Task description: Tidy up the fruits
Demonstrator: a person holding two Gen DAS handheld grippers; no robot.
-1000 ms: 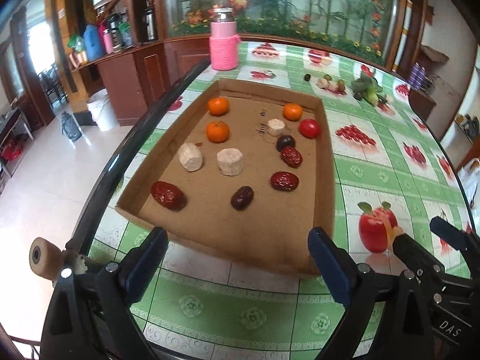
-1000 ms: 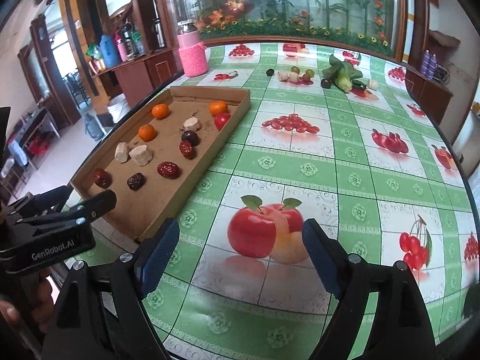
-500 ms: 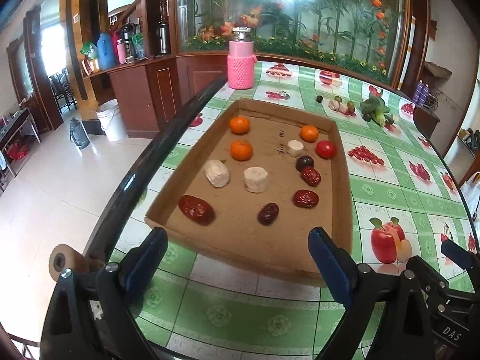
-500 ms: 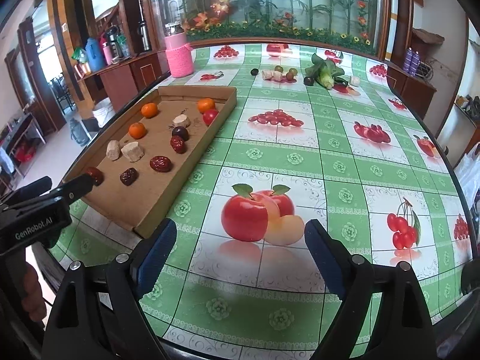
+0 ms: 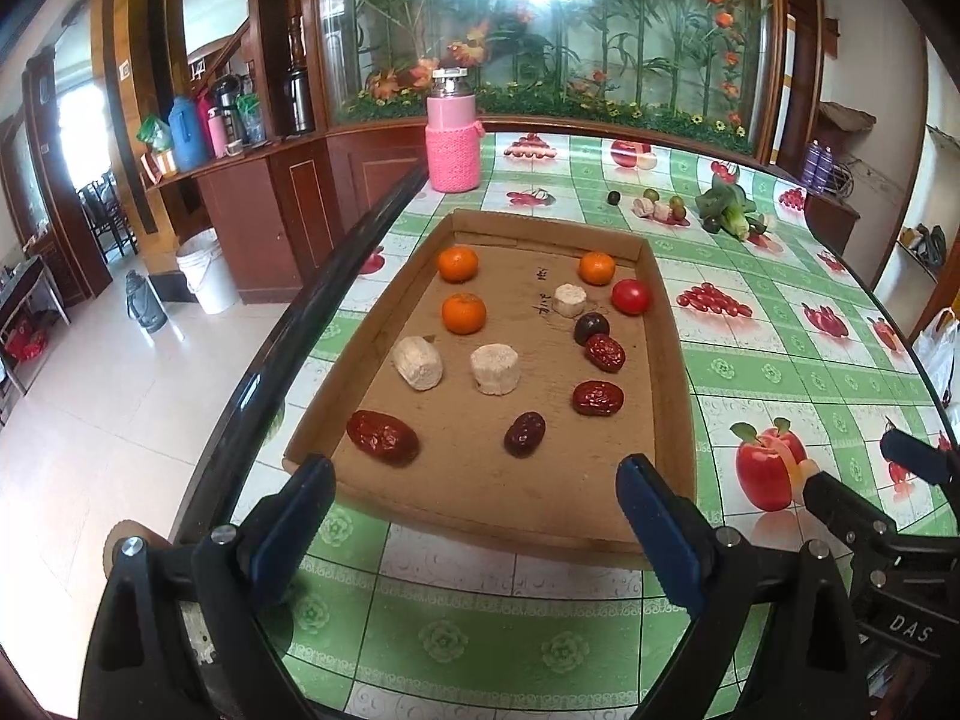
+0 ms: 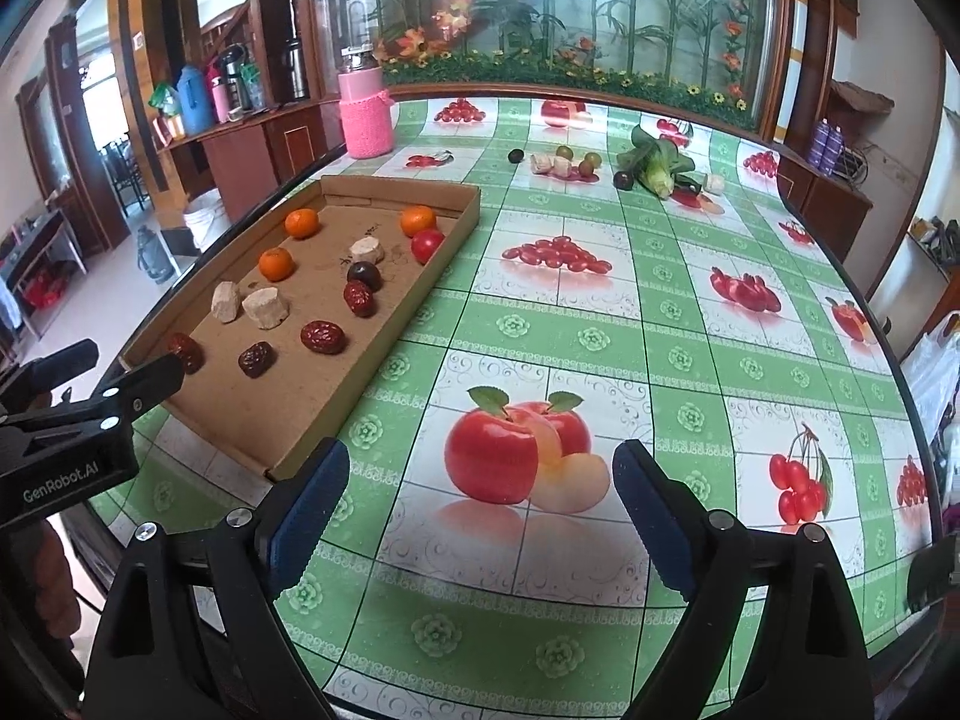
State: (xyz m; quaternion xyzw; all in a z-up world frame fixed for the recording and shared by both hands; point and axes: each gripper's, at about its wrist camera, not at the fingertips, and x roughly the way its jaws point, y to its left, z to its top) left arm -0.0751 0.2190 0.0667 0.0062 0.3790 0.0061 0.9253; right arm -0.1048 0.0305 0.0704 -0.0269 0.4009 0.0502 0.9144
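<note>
A shallow cardboard tray (image 5: 675, 396) (image 6: 372, 372) lies on the green fruit-print table. In it are three oranges (image 5: 463, 312), a red tomato (image 5: 631, 296), a dark plum (image 5: 591, 327), several red dates (image 5: 382, 437) and three pale cut chunks (image 5: 494, 369). My left gripper (image 5: 474, 516) is open and empty, just short of the tray's near edge. My right gripper (image 6: 480, 498) is open and empty over the printed apple, right of the tray. More small fruits (image 6: 564, 163) and a leafy vegetable (image 6: 657, 165) lie at the far side of the table.
A pink knit-covered jar (image 5: 453, 141) stands beyond the tray's far end. The table's dark rounded edge (image 5: 312, 312) runs along the tray's left side, with floor below. The left gripper shows in the right wrist view (image 6: 90, 414), the right one in the left wrist view (image 5: 888, 516).
Both grippers have pulled back and risen a little, so the tray and table look farther away. Both stay open and empty. Nothing in the tray has moved.
</note>
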